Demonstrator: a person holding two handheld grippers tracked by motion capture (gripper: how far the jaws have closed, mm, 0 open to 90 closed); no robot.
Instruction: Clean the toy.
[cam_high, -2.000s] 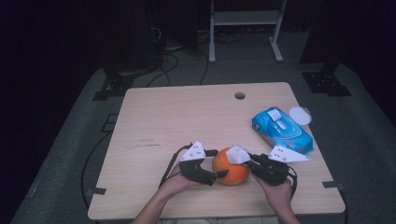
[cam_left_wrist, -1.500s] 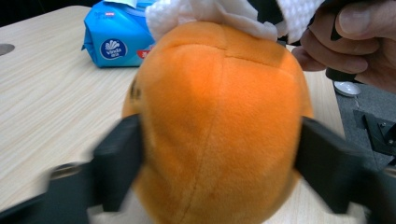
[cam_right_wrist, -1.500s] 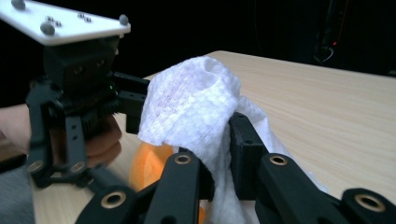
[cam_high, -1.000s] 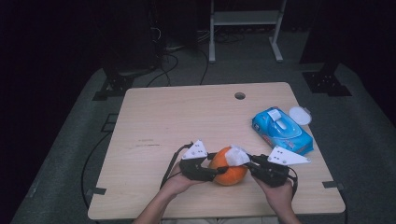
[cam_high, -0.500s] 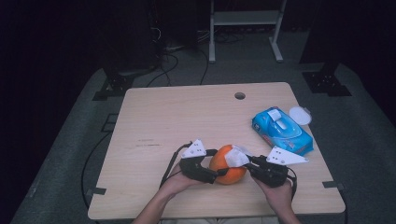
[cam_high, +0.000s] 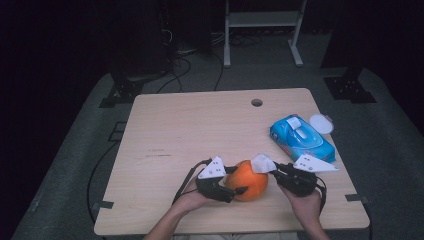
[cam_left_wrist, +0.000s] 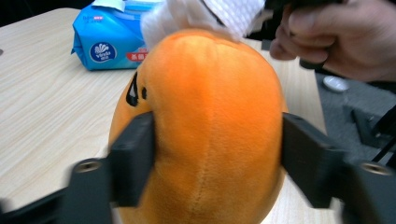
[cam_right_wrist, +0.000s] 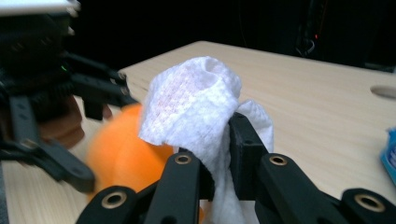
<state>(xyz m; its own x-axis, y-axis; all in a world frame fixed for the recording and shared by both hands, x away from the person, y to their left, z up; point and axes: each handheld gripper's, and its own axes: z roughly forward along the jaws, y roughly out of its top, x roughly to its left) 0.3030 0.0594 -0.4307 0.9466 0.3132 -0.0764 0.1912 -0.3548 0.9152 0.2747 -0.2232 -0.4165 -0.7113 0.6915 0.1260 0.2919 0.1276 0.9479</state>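
An orange plush toy (cam_high: 248, 179) sits near the table's front edge, a black face mark on its side (cam_left_wrist: 135, 88). My left gripper (cam_high: 239, 181) is shut on it, one jaw pressed against each flank (cam_left_wrist: 217, 158). Those jaws have just been closing a little further with the plush between them. My right gripper (cam_high: 273, 173) is shut on a crumpled white wipe (cam_right_wrist: 196, 107), which rests against the plush's upper right side (cam_high: 262, 163). In the right gripper view the wipe stands up from the jaws (cam_right_wrist: 212, 144), with the plush (cam_right_wrist: 121, 154) behind it.
A blue pack of wipes (cam_high: 301, 138) lies at the right of the wooden table (cam_high: 200, 130), with a white round lid (cam_high: 321, 123) beside it. There is a cable hole (cam_high: 256, 102) near the far edge. Dark floor, cables and a white stand lie beyond.
The wipe in the right gripper has shifted slightly against the top of the plush. The left hand and the plush stay where they were.
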